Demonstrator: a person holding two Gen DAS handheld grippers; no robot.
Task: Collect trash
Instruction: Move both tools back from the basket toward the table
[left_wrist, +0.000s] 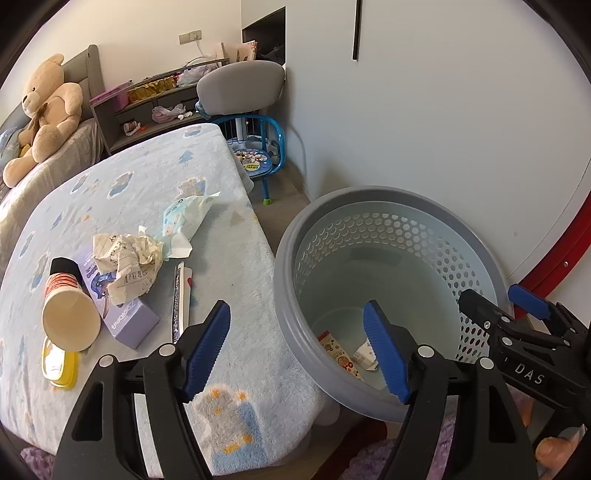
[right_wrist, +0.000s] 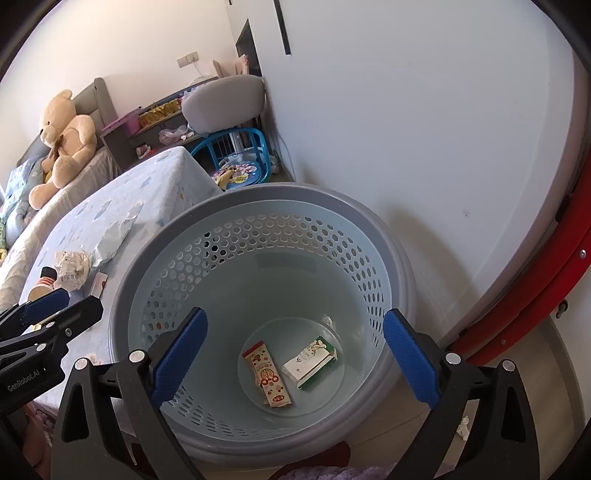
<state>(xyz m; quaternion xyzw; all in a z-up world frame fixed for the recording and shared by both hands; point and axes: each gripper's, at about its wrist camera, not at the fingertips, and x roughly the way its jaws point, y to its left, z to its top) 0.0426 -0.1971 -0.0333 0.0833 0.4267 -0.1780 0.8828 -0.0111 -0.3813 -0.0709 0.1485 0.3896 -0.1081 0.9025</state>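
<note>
Both our claws, the left gripper (left_wrist: 301, 345) and the right gripper (right_wrist: 293, 363), are open and empty above the bin (right_wrist: 258, 206). Next we reach for the crumpled paper (left_wrist: 127, 264) on the table (left_wrist: 240, 295).

grey perforated bin (right_wrist: 258, 236) holds 2 wrappers (right_wrist: 267, 373); crumpled paper (left_wrist: 127, 264) lies on table.

Both grippers, left gripper (left_wrist: 299, 349) and right gripper (right_wrist: 293, 360): black plastic frames, ribbed blue pads (left_wrist: 207, 349), silver rivets, white lettering.
</note>
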